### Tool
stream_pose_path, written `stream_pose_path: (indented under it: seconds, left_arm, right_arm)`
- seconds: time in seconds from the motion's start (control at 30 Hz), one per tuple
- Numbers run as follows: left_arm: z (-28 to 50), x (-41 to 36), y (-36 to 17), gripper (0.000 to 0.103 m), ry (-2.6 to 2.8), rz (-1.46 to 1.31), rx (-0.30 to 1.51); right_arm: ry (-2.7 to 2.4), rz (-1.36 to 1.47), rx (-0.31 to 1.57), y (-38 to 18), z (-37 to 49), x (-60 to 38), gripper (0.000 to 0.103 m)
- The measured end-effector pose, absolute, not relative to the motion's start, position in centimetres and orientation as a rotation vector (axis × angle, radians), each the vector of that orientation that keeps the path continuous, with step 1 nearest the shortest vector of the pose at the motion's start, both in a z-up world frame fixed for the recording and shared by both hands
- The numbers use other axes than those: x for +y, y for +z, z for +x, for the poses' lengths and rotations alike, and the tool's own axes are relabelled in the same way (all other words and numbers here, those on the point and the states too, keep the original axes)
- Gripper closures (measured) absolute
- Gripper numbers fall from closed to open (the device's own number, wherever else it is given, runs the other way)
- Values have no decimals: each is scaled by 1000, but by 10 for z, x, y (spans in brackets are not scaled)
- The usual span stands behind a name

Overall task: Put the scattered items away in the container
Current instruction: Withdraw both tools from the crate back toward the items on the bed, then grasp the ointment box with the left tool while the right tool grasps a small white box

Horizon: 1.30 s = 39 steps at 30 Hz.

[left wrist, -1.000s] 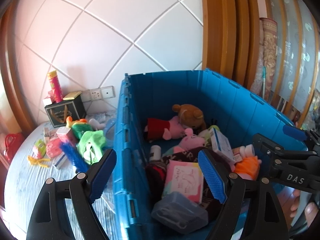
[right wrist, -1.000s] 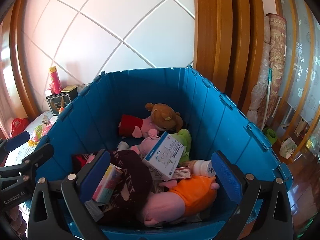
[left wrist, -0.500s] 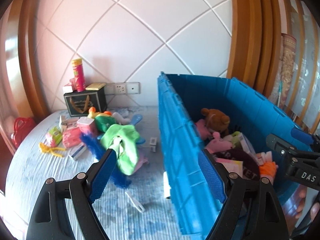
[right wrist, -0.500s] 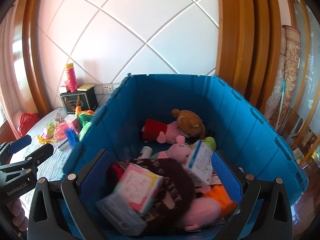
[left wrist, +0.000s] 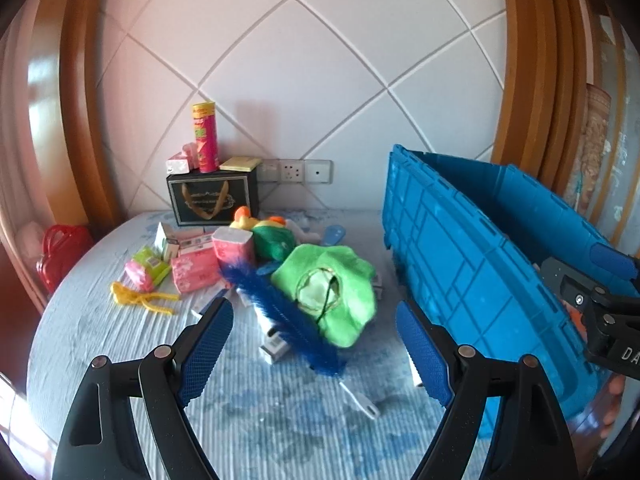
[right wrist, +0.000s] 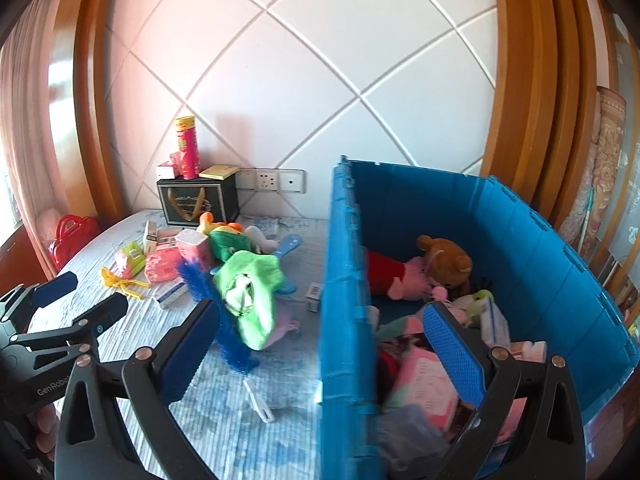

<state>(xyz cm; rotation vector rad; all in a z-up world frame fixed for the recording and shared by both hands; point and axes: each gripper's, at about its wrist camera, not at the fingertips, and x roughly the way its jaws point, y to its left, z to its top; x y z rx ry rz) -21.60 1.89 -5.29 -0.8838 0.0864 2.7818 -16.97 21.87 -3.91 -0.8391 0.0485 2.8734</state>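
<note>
Left gripper (left wrist: 314, 344) fingers spread, empty, facing the green plush cloth (left wrist: 329, 286) at 12 o'clock; right gripper (right wrist: 320, 350) fingers spread, straddling the blue plastic crate's (right wrist: 532, 256) wall.

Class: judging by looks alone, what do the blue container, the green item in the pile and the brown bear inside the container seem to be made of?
Blue container: rigid moulded plastic, semi-matte; ribbed panels and sharp edges.
Green item: soft fabric, probably fleece or plush; it slumps in folds, no shine.
Brown bear: plush, likely stuffed; fuzzy, rounded outline.
</note>
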Motion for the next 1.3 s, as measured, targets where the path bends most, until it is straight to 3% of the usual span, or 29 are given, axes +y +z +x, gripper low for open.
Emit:
stream_pose_path:
  seconds: [0.4,1.03,1.3]
  left_arm:
    - [-242,-88,-95,19,2818,-1035,103]
    - [-308,-151,-213,19,2800,-1500,95]
    - [-358,-163,-233,19,2705,-1473,164]
  right_arm:
    - [2919,-971,43,-74,-204,119,0]
    - [2845,-1412,221,-198,-297,120,0]
    - [2768,-1464,303,-224,-320,91,0]
